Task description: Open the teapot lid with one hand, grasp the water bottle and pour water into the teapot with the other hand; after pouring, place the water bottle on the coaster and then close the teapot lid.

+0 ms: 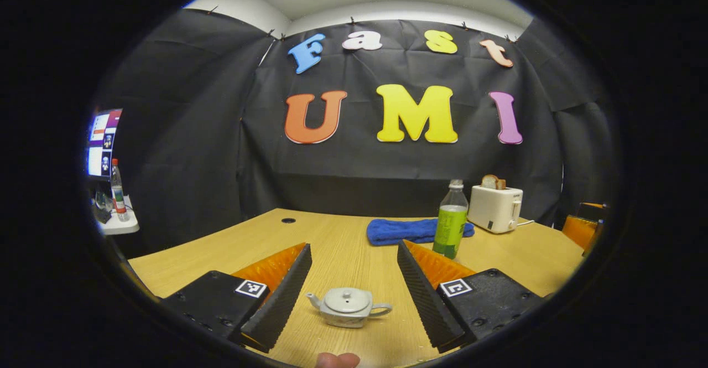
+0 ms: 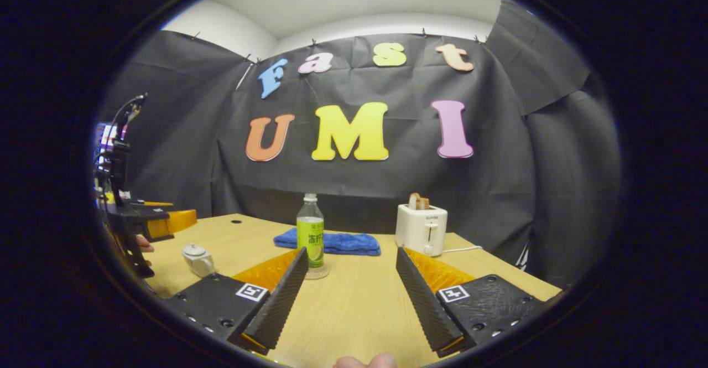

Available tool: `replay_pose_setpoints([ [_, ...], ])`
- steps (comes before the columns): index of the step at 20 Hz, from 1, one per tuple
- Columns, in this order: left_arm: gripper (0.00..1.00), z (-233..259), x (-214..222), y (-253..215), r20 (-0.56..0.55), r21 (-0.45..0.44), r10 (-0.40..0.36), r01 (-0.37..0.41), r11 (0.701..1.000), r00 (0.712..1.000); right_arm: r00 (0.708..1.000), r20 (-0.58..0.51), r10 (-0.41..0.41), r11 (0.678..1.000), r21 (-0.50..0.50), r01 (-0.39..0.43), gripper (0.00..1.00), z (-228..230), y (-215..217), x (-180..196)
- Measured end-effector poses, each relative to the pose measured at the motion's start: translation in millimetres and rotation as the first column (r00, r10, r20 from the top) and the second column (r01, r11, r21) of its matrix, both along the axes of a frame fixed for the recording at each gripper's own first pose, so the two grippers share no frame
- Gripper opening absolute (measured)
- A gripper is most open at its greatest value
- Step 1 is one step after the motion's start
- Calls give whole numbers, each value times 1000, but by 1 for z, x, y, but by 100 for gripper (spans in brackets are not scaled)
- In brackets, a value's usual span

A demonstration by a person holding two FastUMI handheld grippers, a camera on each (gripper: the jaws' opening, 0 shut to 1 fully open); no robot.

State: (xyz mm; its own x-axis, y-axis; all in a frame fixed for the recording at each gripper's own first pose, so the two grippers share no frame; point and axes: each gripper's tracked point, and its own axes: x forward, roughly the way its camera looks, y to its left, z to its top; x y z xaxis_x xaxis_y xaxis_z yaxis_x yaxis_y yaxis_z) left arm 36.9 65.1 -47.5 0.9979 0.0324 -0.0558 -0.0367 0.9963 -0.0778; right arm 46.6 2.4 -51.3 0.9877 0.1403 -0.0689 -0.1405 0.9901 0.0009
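Both tongs stood spread wide, holding nothing. The teapot (image 1: 348, 307) sat with its lid (image 1: 347, 300) on, between the fingers of the left gripper (image 1: 349, 296) and a little ahead of them. The water bottle (image 2: 310, 234) stood upright on a coaster (image 2: 316, 273) just ahead of the right gripper (image 2: 349, 293). The lid's small knob could slip from such wide fingers, and the tall bottle could tip if pushed from one side.

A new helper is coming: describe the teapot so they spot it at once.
On the wooden table, look nearest the left gripper, in front of the blue towel. The teapot is small, squat and pale grey, lid on, unlike the tall green-labelled water bottle.
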Motion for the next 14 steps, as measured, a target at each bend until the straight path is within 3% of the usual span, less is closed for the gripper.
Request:
replay_pose_setpoints([
  [5,97,32,-25,-35,22,27,-57,56,998,998,999,10,-46,999,-1,46,96,15,-5,-8],
  [11,97,40,-43,-43,22,25,-41,41,999,999,995,46,-88,996,-18,89,98,32,-15,-28],
  [14,97,46,-50,-55,46,24,-73,72,997,996,994,45,-99,995,-26,100,96,34,-14,-32],
])
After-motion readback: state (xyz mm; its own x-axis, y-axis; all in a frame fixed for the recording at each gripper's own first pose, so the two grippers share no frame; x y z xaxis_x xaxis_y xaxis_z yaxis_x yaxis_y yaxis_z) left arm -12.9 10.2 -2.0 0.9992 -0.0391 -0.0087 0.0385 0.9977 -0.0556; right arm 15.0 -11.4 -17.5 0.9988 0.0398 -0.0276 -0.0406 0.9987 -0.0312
